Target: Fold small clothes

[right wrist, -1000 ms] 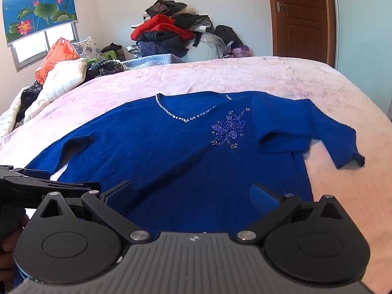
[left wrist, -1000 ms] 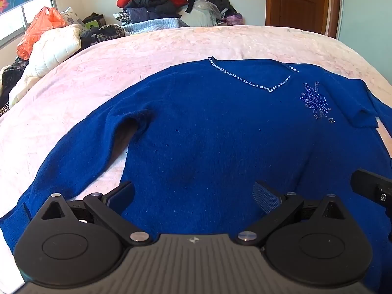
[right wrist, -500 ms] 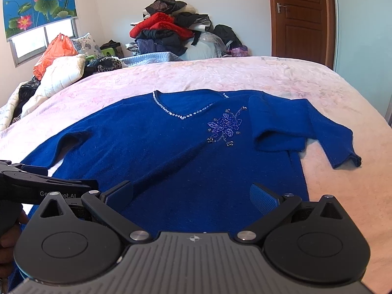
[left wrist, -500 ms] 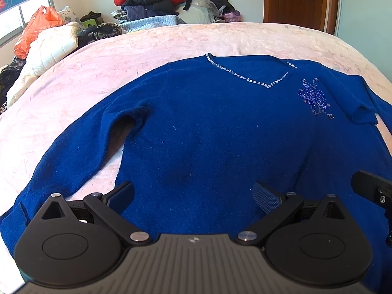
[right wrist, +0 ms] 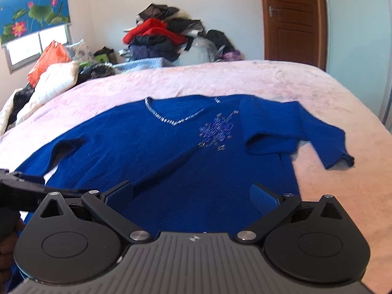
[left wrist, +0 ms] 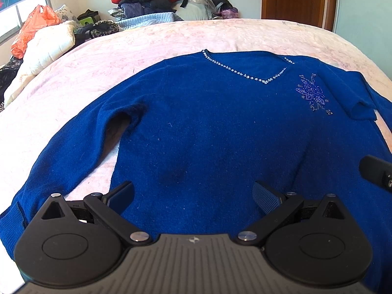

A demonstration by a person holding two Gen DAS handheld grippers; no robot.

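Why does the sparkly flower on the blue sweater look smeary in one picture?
Right wrist view: motion blur smears the flower and neckline beads. Left wrist view: flower sharp, each bead distinct. Both views: fisheye lens curves the bed.

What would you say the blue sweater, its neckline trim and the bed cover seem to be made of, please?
Sweater: soft matte knit, probably wool or acrylic; fuzzy surface with lint specks. Neckline trim: small shiny beads or rhinestones, glinting pale; which, I cannot tell. Bed cover: pale pink fabric with a crinkled, plush look, perhaps fleece.
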